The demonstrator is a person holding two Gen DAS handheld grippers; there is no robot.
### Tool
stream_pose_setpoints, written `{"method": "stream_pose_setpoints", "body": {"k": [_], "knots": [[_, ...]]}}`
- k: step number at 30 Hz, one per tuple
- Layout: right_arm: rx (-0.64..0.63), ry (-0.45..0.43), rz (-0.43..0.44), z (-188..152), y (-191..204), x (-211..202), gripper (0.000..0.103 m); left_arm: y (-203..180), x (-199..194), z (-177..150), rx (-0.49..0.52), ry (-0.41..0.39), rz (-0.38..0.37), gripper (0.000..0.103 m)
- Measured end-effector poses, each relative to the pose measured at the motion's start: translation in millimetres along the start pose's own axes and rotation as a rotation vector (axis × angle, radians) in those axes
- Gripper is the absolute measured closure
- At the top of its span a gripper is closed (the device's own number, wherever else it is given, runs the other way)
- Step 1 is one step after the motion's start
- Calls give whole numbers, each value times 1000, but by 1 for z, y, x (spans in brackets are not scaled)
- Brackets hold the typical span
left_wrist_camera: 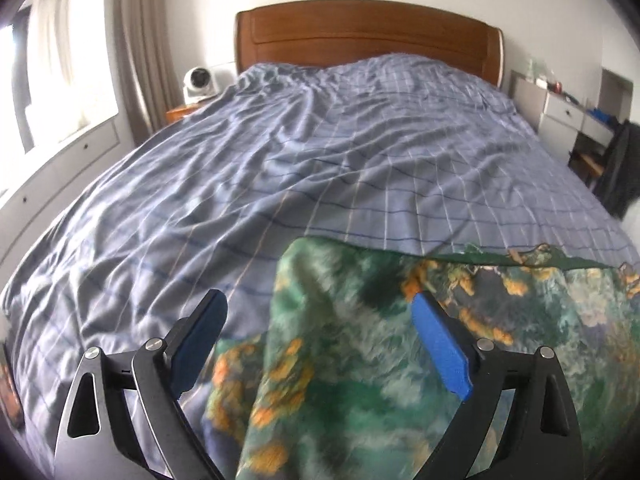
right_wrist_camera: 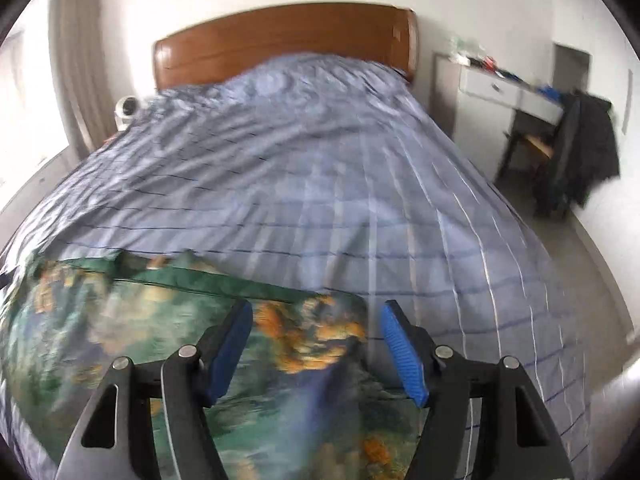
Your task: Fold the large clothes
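A green garment with orange and blue blotches [left_wrist_camera: 360,360] lies on the near end of a bed, folded over with a straight far edge. My left gripper [left_wrist_camera: 320,304] is open above its left part, blue pads wide apart, nothing between them. In the right wrist view the same garment [right_wrist_camera: 160,344] fills the lower left. My right gripper [right_wrist_camera: 316,312] is open over the garment's right corner, holding nothing. Both views are blurred.
The bed has a wrinkled blue checked cover [left_wrist_camera: 280,152] and a wooden headboard [left_wrist_camera: 360,36]. A white fan [left_wrist_camera: 198,82] stands on a nightstand at the left. A white desk [right_wrist_camera: 508,88] and a chair with a dark coat [right_wrist_camera: 584,148] stand at the right.
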State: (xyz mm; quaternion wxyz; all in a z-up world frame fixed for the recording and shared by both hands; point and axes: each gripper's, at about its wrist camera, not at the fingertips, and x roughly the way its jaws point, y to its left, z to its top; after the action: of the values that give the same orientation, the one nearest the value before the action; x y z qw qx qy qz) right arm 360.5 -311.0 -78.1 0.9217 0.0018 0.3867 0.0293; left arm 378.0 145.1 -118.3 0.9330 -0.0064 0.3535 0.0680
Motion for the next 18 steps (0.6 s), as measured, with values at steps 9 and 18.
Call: {"method": "stream_pose_setpoints", "body": {"k": [9, 18], "knots": [[-71, 125, 75, -69, 29, 14, 35, 22, 86, -1, -146, 184, 43, 9], [34, 102, 102, -84, 10, 23, 35, 40, 80, -4, -247, 201, -6, 9]]}}
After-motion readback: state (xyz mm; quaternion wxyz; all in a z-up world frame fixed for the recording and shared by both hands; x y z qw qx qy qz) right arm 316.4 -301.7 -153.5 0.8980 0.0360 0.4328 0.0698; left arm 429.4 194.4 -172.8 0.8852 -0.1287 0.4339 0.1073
